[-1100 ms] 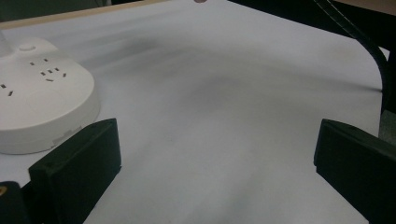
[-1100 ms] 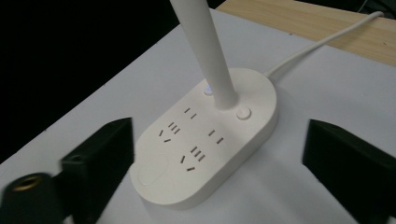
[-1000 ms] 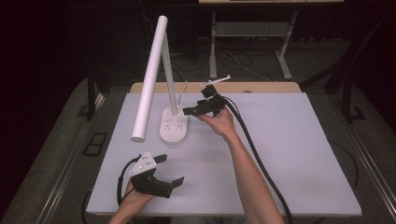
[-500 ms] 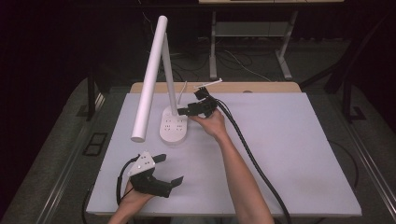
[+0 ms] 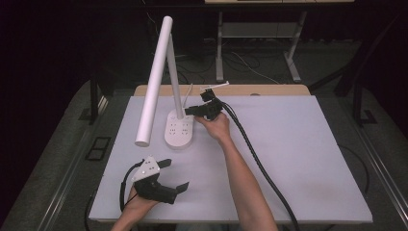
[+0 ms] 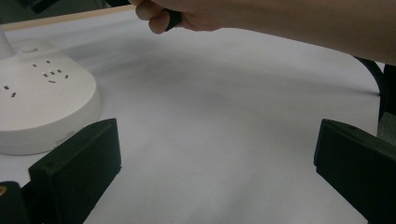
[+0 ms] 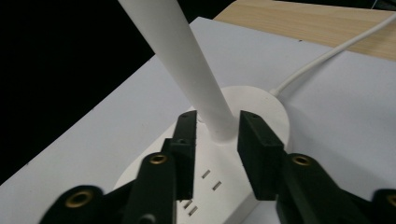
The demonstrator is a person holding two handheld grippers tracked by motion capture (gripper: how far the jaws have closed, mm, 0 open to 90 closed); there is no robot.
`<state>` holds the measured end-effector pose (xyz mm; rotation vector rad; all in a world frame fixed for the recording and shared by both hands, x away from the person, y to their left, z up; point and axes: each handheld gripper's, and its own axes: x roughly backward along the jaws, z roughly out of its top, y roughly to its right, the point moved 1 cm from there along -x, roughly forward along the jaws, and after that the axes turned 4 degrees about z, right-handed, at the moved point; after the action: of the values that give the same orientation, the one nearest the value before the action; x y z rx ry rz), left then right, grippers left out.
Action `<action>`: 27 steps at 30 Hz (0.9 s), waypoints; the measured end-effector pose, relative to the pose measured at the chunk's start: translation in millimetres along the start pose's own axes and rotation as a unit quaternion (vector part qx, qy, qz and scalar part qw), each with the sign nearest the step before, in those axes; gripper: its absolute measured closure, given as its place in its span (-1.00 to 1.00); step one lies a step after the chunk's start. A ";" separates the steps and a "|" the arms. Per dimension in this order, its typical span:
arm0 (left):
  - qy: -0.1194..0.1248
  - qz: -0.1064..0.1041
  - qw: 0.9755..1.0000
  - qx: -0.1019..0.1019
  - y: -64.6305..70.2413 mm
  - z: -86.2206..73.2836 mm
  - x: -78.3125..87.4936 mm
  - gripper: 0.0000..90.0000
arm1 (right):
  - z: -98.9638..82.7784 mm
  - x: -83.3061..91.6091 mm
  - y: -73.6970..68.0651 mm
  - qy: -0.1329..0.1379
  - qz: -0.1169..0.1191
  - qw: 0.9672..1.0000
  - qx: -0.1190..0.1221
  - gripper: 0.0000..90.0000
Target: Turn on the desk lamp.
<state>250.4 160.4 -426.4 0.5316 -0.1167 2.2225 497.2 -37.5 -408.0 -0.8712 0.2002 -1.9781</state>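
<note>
Moved leftward since the earlier frame: right gripper (image 5: 192, 110), jaws now flanking smooth white lamp stem (image 7: 205, 100), possibly touching, centre frame. Rounded socket-studded lamp base (image 5: 180, 130) on matte white table (image 5: 298, 159). Left gripper (image 5: 174, 174) lower left, spread wide.

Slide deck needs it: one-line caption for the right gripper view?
Right gripper straddling the foot of a white desk lamp's stem above its socketed base, jaws still apart.

Lamp (image 5: 179, 129) on table (image 5: 298, 159), far-left of center.
</note>
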 end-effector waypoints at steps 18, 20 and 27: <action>0.003 0.004 1.000 0.001 -0.9 0.3 0.9 -1.00 | -9.0 -21.8 15.0 0.015 -0.006 0.999 -0.044 0.98; 0.003 0.004 1.000 0.001 -1.1 0.3 1.0 -1.00 | -10.5 -23.6 16.9 0.014 -0.007 0.999 -0.049 0.98; 0.003 0.004 1.000 0.001 -1.0 0.4 1.1 -1.00 | -16.6 -31.0 23.2 0.005 -0.005 0.999 -0.051 0.98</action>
<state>250.7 161.7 -425.7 0.5255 -0.1146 2.2319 512.2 -28.5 -446.3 -0.9281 0.3046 -1.9971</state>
